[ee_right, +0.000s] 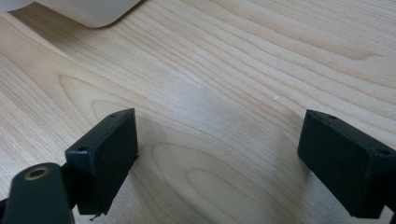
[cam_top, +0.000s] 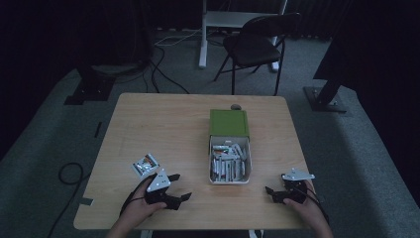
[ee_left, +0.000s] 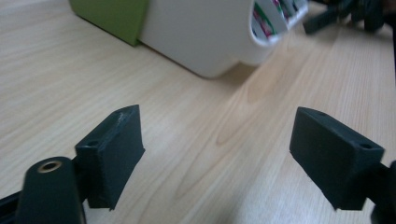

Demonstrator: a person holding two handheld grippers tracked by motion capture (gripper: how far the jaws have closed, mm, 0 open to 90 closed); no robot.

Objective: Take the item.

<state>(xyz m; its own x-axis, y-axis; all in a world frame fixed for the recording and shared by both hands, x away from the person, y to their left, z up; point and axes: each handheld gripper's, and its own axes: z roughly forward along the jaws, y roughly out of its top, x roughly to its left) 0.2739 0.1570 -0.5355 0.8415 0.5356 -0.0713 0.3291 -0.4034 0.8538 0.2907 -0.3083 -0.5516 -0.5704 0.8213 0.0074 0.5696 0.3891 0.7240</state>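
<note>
The room is dim and the far corners are lost in dark. On the light wood counter [cam_top: 163, 124], the left hand-held gripper [cam_top: 178, 186] rests with jaws spread, empty, beside a small packet [cam_top: 145, 164] whose print is unreadable. At centre, a white box [cam_top: 230, 173] with a green lid [cam_top: 228, 122] holds packed sachets. The right hand-held gripper [cam_top: 275, 193] rests spread, empty. A folding chair [cam_top: 255, 44] stands beyond.
</note>
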